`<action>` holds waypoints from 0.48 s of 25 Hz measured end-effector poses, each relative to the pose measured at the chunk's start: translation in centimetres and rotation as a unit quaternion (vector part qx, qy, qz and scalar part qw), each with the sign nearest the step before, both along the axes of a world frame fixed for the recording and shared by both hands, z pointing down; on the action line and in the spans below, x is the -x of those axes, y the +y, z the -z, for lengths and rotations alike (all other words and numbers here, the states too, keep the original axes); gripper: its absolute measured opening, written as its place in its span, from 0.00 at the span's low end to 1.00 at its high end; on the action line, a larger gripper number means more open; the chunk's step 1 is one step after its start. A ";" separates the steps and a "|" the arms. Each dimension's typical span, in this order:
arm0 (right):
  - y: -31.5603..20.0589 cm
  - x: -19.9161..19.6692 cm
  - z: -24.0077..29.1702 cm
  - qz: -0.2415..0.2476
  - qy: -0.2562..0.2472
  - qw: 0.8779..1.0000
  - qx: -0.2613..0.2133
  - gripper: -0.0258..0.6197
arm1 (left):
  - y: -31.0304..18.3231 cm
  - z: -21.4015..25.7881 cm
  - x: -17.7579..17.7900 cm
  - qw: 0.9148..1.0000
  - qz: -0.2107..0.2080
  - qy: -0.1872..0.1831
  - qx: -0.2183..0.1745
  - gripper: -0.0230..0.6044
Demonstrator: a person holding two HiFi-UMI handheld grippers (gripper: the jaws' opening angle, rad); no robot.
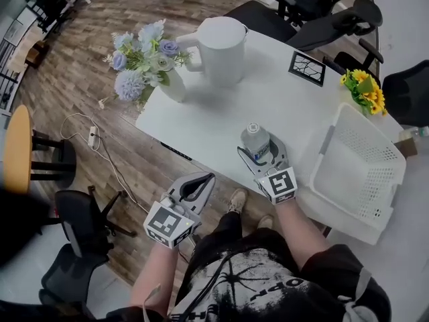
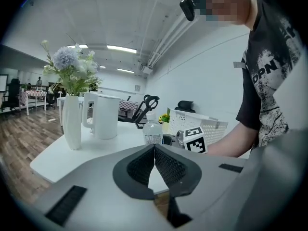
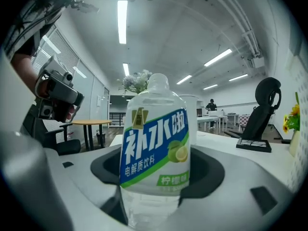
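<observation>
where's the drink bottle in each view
Head view: bottle right of centre, at the near edge of the table, in the right gripper.
Left gripper view: bottle small, centre, just above the shut jaw tips.
Right gripper view: bottle fills the centre, clamped between the jaws.
Shared landmark: the pale flowers.

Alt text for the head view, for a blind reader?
The right gripper clasps an upright clear bottle over the white table; the left gripper, jaws together, hangs beyond its near edge. A kettle, flower vase and white basket are nearby.
</observation>
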State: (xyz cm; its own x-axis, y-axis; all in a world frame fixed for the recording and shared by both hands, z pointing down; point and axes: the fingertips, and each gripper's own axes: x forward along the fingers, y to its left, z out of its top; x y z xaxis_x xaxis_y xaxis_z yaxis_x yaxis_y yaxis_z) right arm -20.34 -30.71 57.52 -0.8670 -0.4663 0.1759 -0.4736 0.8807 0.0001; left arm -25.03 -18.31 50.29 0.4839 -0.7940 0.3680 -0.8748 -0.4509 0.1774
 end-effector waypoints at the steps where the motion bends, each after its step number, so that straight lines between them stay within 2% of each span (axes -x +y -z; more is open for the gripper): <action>1: 0.2 -0.2 0.0 0.000 0.002 1.000 0.001 0.56 | -0.1 0.0 -0.2 1.000 -0.002 0.001 -0.001 0.05; 12: 1.7 -2.7 -0.7 -0.024 0.010 1.000 0.012 0.56 | -0.6 0.3 -2.7 1.000 -0.018 0.005 -0.005 0.05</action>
State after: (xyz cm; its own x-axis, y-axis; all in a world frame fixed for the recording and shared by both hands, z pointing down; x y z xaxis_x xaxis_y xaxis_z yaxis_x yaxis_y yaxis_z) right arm -17.64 -29.06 58.21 -0.8402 -0.5025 0.2039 -0.5151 0.8571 -0.0104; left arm -22.29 -18.86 49.96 0.5165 -0.7796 0.3540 -0.8557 -0.4844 0.1819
